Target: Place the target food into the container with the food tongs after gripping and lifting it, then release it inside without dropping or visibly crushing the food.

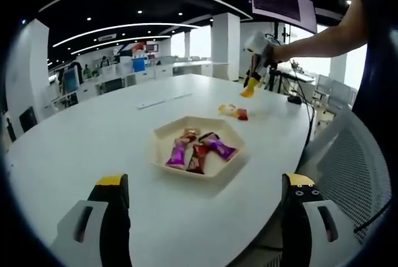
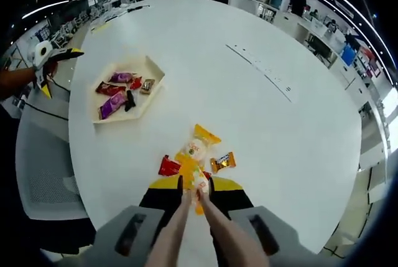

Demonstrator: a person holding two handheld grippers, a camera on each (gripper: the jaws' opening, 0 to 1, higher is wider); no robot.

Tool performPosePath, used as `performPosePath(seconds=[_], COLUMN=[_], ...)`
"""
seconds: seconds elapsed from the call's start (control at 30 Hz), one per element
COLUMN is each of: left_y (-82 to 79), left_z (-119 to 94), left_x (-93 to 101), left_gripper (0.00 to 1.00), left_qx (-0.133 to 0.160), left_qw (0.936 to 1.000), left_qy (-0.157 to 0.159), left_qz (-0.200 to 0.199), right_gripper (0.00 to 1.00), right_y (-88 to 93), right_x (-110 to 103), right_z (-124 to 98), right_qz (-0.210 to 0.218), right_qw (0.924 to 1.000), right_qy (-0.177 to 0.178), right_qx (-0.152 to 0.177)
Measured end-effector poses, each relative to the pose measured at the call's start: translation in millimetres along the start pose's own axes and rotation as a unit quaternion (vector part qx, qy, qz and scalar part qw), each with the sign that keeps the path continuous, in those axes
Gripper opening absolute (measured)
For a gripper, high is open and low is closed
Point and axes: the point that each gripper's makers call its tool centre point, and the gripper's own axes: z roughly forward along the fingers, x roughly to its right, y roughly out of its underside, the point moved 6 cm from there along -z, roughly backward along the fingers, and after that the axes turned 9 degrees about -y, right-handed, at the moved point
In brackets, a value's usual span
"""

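Note:
A beige hexagonal tray (image 1: 163,136) holds several snack packets (image 1: 198,150) in the middle of the white table. My left gripper (image 1: 205,183) stands open in front of it with nothing between its jaws. My right gripper (image 2: 196,187) is shut on a pair of tongs (image 2: 180,223). The tongs' tips pinch a yellow and white packet (image 2: 196,149). A red packet (image 2: 168,166) and an orange one (image 2: 222,162) lie beside it on the table. The tray (image 2: 152,71) lies far to the upper left in the right gripper view. In the left gripper view the right gripper (image 1: 255,71) hangs above the loose packets (image 1: 233,111).
The round white table (image 1: 93,136) has bare surface all round the tray. A mesh chair (image 1: 354,161) stands at the table's edge on the right. A person's arm (image 1: 317,40) carries the right gripper. Desks and pillars stand in the background.

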Motion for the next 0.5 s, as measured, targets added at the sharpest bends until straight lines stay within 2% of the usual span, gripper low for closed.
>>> performPosePath(seconds=[0.5], left_y=[-1.6], left_z=[-2], left_x=[-0.5], left_gripper=[0.99], left_qx=[0.003], left_qw=[1.0000], left_qy=[-0.004], left_qz=[0.004], right_gripper=[0.16], right_y=[-43.7], right_x=[-24], right_z=[22], right_qz=[-0.024], right_qw=[0.9995], right_qy=[-0.021], right_qx=[0.002])
